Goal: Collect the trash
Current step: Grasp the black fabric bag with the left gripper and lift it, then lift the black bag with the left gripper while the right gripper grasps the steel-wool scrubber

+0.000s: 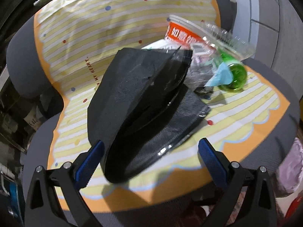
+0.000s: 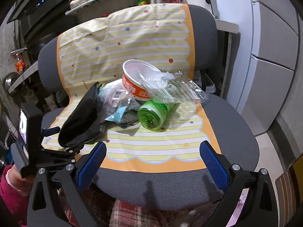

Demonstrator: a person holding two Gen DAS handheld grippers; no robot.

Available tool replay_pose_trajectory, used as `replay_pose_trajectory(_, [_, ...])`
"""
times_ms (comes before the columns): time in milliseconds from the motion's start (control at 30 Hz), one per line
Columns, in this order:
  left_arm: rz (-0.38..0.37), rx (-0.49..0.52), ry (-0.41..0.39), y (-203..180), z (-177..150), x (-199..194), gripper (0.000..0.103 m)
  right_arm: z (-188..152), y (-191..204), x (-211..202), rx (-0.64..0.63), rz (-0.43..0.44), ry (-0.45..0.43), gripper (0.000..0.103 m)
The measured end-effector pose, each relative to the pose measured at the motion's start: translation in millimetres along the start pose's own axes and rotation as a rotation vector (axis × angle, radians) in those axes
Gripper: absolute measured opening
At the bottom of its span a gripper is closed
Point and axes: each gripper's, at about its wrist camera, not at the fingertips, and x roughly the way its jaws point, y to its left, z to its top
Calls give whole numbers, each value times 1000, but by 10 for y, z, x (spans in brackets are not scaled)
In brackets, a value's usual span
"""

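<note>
My left claw (image 1: 150,162) is opened wide around the near edge of the black folded tray (image 1: 144,106), one pad (image 1: 89,165) close beside it. My right claw (image 2: 152,163) is wide open, holding nothing, above the chair seat (image 2: 234,132). The green bottle (image 2: 153,113) lies just right of the tray, the orange bowl (image 2: 138,81) behind it.

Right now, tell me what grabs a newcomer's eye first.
A heap of trash on the striped cloth covering the chair seat: a green bottle lying on its side in front, an orange bowl behind it under clear plastic packaging. A black bag looms before the open left hand-held gripper.
</note>
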Motion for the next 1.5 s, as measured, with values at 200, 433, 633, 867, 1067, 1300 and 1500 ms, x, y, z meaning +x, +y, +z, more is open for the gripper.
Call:
replay_pose_trajectory(200, [28, 82, 14, -111, 9, 236, 97, 21, -73, 174, 19, 1, 25, 97])
replay_pose_trajectory(433, [14, 45, 12, 40, 62, 373, 97, 44, -25, 300, 2, 24, 42, 97])
replay_pose_trajectory(633, [59, 25, -10, 101, 130, 306, 70, 34, -1, 308, -9, 20, 51, 97])
replay_pose_trajectory(867, [78, -84, -135, 435, 131, -204, 21, 22, 46, 223, -19, 23, 34, 97])
replay_pose_trajectory(1067, [-2, -237, -283, 831, 54, -831, 9, 48, 273, 274, -57, 31, -13, 91])
replay_pose_trajectory(1300, [-173, -367, -340, 1204, -121, -985, 9, 63, 744, 384, -145, 146, 18, 70])
replay_pose_trajectory(1500, [-237, -383, -318, 1153, -236, -907, 9, 34, 1384, 510, -320, 467, 44, 69])
